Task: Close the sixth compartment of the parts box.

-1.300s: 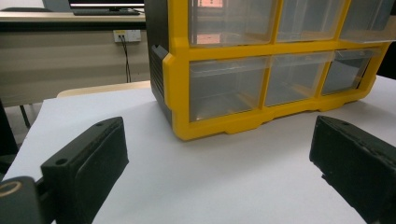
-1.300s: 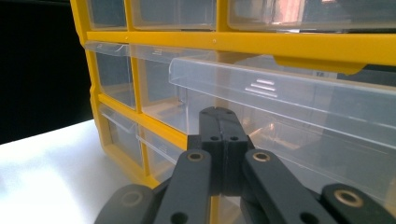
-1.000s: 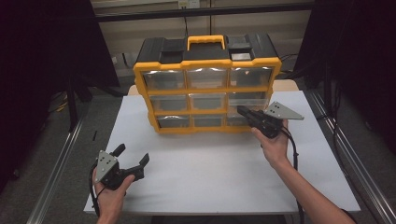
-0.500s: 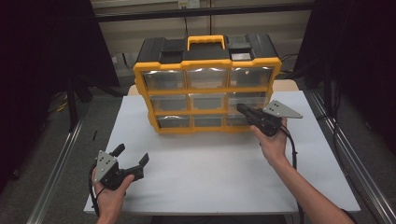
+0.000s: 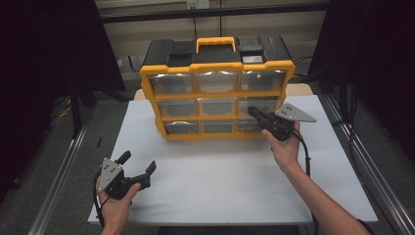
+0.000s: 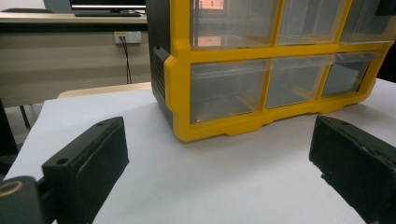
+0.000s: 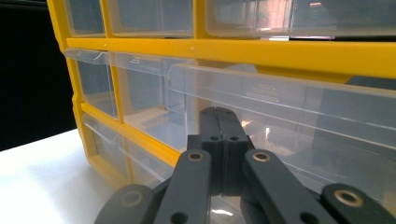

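The yellow-and-black drawer cabinet stands upright at the 12 o'clock end of the white tabletop, with its three-by-three grid of clear drawers facing you and its yellow carry handle on top. Around the table you see dark surroundings at 9 and 3 o'clock, metal rails along both long sides, and a beige wall behind the cabinet. Your right hand reaches in from 5 o'clock, forearm angled toward 11 o'clock, and holds the right gripper roughly level, pointing at the cabinet front. Its jaws are pressed together with nothing between them, and in the right gripper view their tips sit at the lip of the middle-row right drawer; whether they touch the lip cannot be told. Your left hand rests low at 7 o'clock, well apart from the cabinet, which lies toward 1 o'clock from it. The left gripper has its jaws spread wide over bare tabletop, holding nothing, and its view looks toward the cabinet's lower left corner.
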Tool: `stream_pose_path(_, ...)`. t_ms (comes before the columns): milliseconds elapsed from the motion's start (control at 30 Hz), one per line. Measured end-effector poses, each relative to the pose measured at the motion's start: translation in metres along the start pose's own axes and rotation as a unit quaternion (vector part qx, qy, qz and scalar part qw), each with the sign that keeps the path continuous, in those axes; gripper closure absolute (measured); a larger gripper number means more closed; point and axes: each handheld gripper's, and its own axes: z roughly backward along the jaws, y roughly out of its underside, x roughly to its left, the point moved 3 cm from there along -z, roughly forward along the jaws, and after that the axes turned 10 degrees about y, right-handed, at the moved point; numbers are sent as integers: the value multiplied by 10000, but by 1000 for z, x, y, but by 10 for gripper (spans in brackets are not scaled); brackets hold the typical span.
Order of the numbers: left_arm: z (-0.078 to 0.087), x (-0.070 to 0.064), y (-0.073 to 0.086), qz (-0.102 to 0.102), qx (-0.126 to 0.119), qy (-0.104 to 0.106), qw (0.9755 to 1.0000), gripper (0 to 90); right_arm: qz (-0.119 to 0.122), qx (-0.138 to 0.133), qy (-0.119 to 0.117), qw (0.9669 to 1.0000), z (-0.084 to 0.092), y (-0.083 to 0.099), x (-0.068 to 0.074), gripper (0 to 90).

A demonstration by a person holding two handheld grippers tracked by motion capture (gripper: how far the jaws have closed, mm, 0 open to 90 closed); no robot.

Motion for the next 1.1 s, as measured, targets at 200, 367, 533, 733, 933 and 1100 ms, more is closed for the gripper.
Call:
stream_pose_path(200, 0, 0, 0, 9, -6, 14, 10000, 46, -12, -12, 58, 10000, -3, -1, -1, 900)
stream_pose_path(367, 0, 0, 0, 21, -20, 4, 10000, 46, -4, 26, 102, 9999, -6, -1, -2, 900)
stream_pose_path(533, -1, -1, 0, -11, 18, -40, 10000, 46, -23, 17, 102, 9999, -7, -2, -3, 900)
stream_pose_path(733, -1, -1, 0, -4, 30, -28, 10000, 46, 3, 34, 123, 9999, -10, -2, -4, 900)
stream_pose_path(933, -2, 0, 0, -12, 13, -19, 10000, 46, -43, 28, 174, 9998, -13, -2, -5, 900)
stream_pose_path(1100, -6, 0, 0, 37, 40, -6, 10000, 46, 17, 62, 133, 9999, -14, -3, -7, 900)
